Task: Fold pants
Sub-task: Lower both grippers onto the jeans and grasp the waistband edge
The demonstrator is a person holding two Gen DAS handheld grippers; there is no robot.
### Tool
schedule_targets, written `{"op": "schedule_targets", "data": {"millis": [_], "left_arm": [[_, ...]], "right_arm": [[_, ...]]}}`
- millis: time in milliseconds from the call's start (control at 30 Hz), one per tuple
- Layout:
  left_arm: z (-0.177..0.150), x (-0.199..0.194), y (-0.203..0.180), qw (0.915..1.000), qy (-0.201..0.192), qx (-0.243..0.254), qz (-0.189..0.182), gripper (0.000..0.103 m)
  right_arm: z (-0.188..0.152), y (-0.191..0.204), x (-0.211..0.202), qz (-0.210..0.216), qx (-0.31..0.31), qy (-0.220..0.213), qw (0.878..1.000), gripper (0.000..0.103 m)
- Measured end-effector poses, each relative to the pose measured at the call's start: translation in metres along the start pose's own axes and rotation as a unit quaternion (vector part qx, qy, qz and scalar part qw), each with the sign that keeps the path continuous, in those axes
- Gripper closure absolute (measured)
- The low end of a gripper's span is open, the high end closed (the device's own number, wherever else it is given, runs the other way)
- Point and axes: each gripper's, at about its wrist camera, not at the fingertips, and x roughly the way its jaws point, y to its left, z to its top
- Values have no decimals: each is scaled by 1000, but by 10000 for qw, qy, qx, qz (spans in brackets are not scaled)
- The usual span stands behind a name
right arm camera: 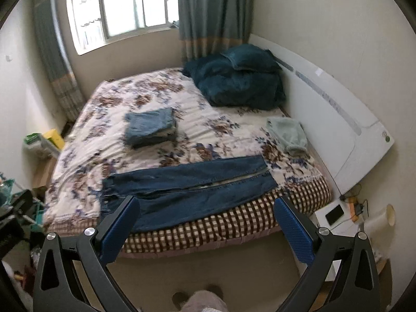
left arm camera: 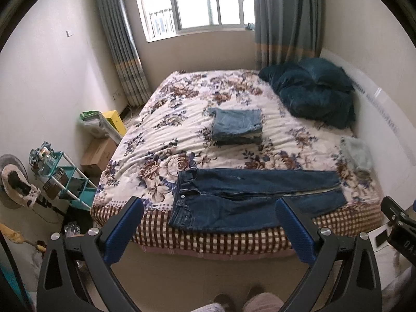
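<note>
Both grippers hung over the floor short of the bed's near edge, each with its blue-padded fingers spread wide and nothing between them: left gripper [left arm camera: 209, 209], right gripper [right arm camera: 208, 209]. Neither touched any cloth. Dark blue pants [left arm camera: 249, 197] lay flat along the near edge of the bed [left arm camera: 208, 239], waistband toward 9 o'clock and legs running out toward 3 o'clock, the two legs side by side with a thin pale gap between them near the cuffs. In the left wrist view the pants sat at 12 o'clock just beyond the fingertips, and the right pad [left arm camera: 293, 231] overlapped the near leg in the frame; whether it was above or level with the cloth could not be told. In the right wrist view the pants [right arm camera: 187, 184] lay at 11 o'clock, the waist end partly hidden behind the left pad [right arm camera: 119, 228]. Farther back, toward 12 o'clock, a stack of folded jeans [left arm camera: 238, 127] rested mid-bed on the floral cover [left arm camera: 169, 119], well apart from the pants. A heap of dark teal bedding [left arm camera: 312, 91] filled the far corner at 1 o'clock by the headboard [right arm camera: 338, 119]. A pale green cloth [right arm camera: 288, 135] lay at 2 o'clock near the headboard side. A phone [right arm camera: 335, 214] sat on a small white stand at 3 o'clock.
</note>
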Motion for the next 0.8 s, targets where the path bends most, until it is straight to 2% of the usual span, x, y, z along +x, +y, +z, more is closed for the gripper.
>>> {"op": "schedule_targets", "data": {"millis": [200,333,467,567,700,800], "left_arm": [[19,92,-28,9979,604,179,165,0],[38,174,-54,9936,1034,164,426,0],[53,250,-71,9876,1495,-42,472,0],[61,306,-85,9829,1766,-143,509,0],[66,382,-104,9756,2118,-186,549,0],[64,450,-123,9705,2343,208,534,0]], "right_arm": [[27,-10,117,-125,104,651,9977,0],[50,-20,222,-10,136,1131,9935,0],[83,-20,322,143,53,1556,9877,0],[104,-11,409,125,-191,1909,9813,0],[121,-1,503,129,-555,2273,9722,0],[121,19,584,99,-1193,2593,9583,0]]}}
